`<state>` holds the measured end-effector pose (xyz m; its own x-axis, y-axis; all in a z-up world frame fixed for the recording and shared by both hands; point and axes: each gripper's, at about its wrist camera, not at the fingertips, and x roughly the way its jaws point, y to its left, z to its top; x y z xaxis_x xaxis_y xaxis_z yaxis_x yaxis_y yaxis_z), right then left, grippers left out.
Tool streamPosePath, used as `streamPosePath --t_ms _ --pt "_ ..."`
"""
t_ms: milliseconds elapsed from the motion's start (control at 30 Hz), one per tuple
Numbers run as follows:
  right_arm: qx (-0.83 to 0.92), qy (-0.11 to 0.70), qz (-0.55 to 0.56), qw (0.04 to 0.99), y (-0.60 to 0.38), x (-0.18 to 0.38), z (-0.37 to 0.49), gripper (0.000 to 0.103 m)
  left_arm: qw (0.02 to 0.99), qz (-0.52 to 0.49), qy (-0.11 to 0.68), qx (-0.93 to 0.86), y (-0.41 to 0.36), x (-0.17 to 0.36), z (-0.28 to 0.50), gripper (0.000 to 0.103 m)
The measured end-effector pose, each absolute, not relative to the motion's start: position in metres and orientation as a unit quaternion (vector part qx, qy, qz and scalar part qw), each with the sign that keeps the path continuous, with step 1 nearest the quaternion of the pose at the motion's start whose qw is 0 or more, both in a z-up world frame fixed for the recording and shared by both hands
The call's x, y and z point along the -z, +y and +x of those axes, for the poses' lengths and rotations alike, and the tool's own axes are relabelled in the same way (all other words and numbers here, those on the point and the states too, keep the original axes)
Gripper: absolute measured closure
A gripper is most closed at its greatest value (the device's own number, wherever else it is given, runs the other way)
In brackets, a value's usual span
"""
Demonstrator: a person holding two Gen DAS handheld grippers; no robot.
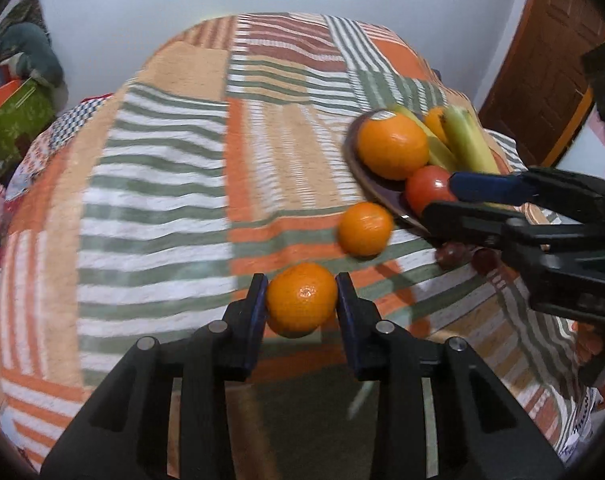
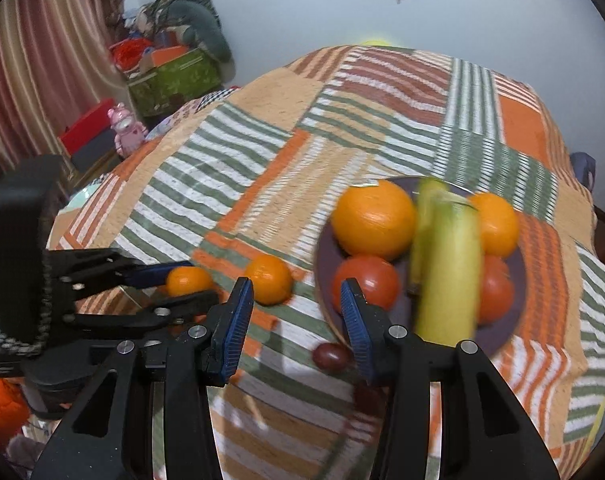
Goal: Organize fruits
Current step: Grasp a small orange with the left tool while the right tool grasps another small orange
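- Left wrist view: you are pinching a small orange (image 1: 301, 297) between the pads of the left gripper (image 1: 301, 300), one blue pad touching each side. It seems to be hanging just above the patchwork cloth (image 1: 162, 200), which suits a carry toward the plate (image 1: 376, 184).
- A second small orange (image 1: 365, 229) is lying on the cloth just beside the plate's near rim, so it looks like the next thing to collect.
- The plate is already holding a large orange (image 1: 393, 146), bananas (image 1: 468, 142) and a tomato (image 1: 428, 188); the right gripper (image 1: 442, 198) is covering the plate's near side, and a dark round fruit (image 1: 452, 254) below it is too shadowed to identify.
- Right wrist view: you are keeping the right gripper (image 2: 297, 312) spread wide and empty, hovering over the cloth between the loose orange (image 2: 269, 279) and the plate (image 2: 498, 340).
- A dark grape-like fruit (image 2: 331, 356) is lying near its right finger, probably your nearest target.
- The left gripper (image 2: 182, 284) is showing the held orange (image 2: 188, 280) side-on; motion blur is smearing the bananas (image 2: 448, 264), and a second tomato (image 2: 496, 290) behind them is partly hidden.
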<state>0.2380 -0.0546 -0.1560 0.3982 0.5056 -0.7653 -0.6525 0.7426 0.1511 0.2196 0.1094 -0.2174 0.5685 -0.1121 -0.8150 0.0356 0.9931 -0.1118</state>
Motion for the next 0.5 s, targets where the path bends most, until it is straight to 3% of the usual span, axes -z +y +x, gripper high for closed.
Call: streamPosePath --t_ms 367,433,500 --pt "-0.338 0.457 -0.131 0.812 -0.010 0.191 0.252 0.061 0.890 -0.059 0.450 0.036 0.138 0.210 0.190 0.069" --pt "-0.337 0.464 -0.129 0.809 -0.011 0.193 0.255 0.069 0.890 -0.061 0.450 0.039 0.136 0.210 0.191 0.069" --pt "-0.342 0.469 -0.114 0.806 -0.016 0.191 0.256 0.069 0.891 -0.060 0.449 0.042 0.133 0.209 0.192 0.069"
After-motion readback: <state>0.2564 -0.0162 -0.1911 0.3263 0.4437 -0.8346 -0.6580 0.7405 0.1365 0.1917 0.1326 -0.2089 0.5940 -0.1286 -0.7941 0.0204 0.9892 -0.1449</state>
